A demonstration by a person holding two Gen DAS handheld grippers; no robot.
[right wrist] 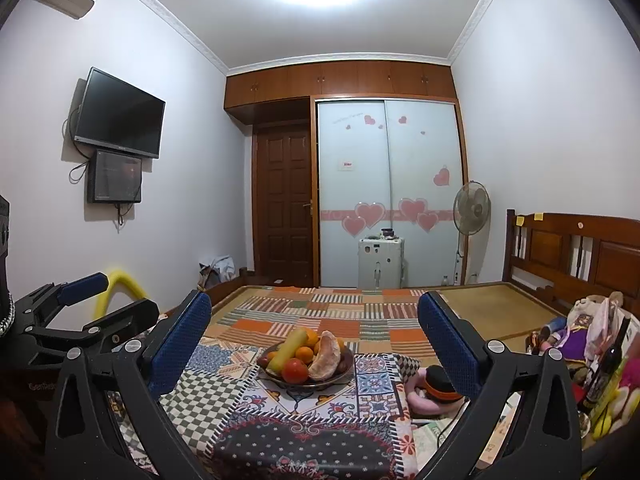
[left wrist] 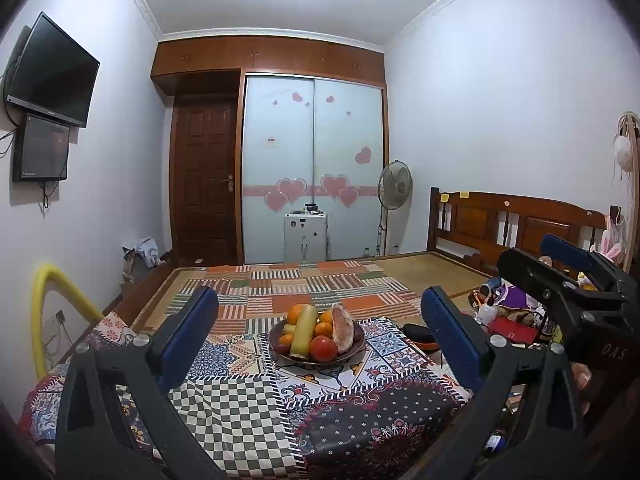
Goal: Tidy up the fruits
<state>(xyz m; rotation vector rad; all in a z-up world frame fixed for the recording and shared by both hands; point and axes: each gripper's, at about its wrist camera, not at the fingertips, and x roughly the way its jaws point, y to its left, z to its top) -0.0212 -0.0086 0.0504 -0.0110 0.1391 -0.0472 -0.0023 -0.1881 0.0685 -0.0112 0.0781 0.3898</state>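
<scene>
A dark bowl (left wrist: pixel 280 354) (right wrist: pixel 344 372) stands in the middle of a table under a patchwork cloth (left wrist: pixel 240 408) (right wrist: pixel 300 440). It holds oranges (left wrist: pixel 297 314) (right wrist: pixel 306 354), a long yellow-green fruit (left wrist: pixel 304 330) (right wrist: pixel 288 349), a red round fruit (left wrist: pixel 323 349) (right wrist: pixel 296 370) and a peeled pomelo piece (left wrist: pixel 343 330) (right wrist: pixel 326 360). My left gripper (left wrist: pixel 320 292) (right wrist: pixel 130 294) is open, short of the bowl, with nothing between its blue pads. Beside it, my right gripper (right wrist: pixel 314 300) (left wrist: pixel 526 254) is also open and empty, framing the bowl from the near side.
A pink and black-orange object (right wrist: pixel 436 388) lies at the table's right edge. Toys, bags and a dark bottle (right wrist: pixel 604 360) crowd the right side. A yellow foam tube (left wrist: pixel 44 312) arches at the left. Behind the table stretches a bed (left wrist: pixel 320 280) with a wooden headboard (left wrist: pixel 520 220).
</scene>
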